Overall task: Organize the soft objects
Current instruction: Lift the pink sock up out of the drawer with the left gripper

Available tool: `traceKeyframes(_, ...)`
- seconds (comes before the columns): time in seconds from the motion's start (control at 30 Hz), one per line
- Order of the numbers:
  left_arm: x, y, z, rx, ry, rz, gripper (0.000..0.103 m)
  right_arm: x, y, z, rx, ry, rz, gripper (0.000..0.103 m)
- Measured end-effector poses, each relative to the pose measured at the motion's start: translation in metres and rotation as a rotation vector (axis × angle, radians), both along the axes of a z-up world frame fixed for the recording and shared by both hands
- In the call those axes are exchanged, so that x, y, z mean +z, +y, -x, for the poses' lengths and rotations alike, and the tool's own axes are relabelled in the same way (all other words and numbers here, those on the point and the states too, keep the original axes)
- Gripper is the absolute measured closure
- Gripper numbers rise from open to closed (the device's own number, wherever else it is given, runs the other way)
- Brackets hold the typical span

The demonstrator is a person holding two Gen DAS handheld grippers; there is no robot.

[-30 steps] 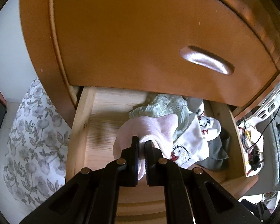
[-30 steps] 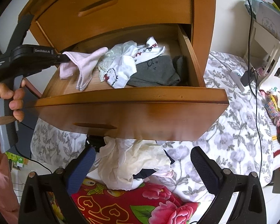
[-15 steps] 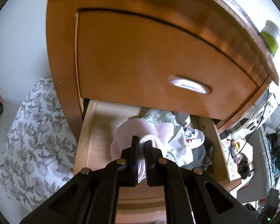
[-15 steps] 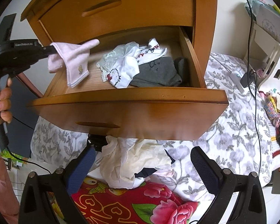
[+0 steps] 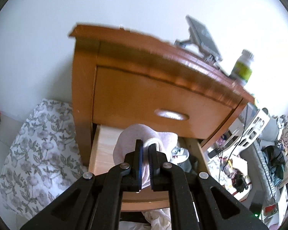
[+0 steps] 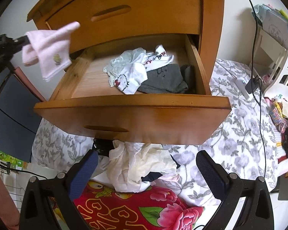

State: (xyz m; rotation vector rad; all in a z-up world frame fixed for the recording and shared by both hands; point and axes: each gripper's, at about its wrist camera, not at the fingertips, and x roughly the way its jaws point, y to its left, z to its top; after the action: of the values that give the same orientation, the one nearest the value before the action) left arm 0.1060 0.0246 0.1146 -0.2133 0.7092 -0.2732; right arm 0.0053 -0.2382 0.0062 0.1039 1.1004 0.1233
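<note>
The left gripper (image 5: 145, 154) has lifted the pink sock (image 6: 48, 51) clear of the drawer (image 6: 132, 103).

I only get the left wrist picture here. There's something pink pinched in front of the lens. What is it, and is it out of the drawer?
Observer: It is a pair of pink socks with a small yellow motif, hanging from the left hand-held gripper in the air, to the left of the open drawer and above it.
Operator: What is left inside the drawer?
Observer: A heap at its right half: a pale green lacy piece, white printed socks and a grey garment. The left half is bare wood.
Operator: And the other gripper?
Observer: The right hand-held gripper is open and empty, over a crumpled cream cloth below the drawer front.
</note>
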Motion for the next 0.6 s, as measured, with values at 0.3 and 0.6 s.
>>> traceKeyframes(0.3, 0.033, 0.024, 0.036, 0.016, -0.102, 0.019, 0.098, 0.01, 0.008, 0.007, 0.012, -0.021, 0.008, 0.0)
traceKeyframes(0.6, 0.036, 0.042, 0.065, 0.033, -0.119, 0.039, 0.098, 0.019, 0.015, 0.016, 0.019, -0.04, 0.016, 0.0)
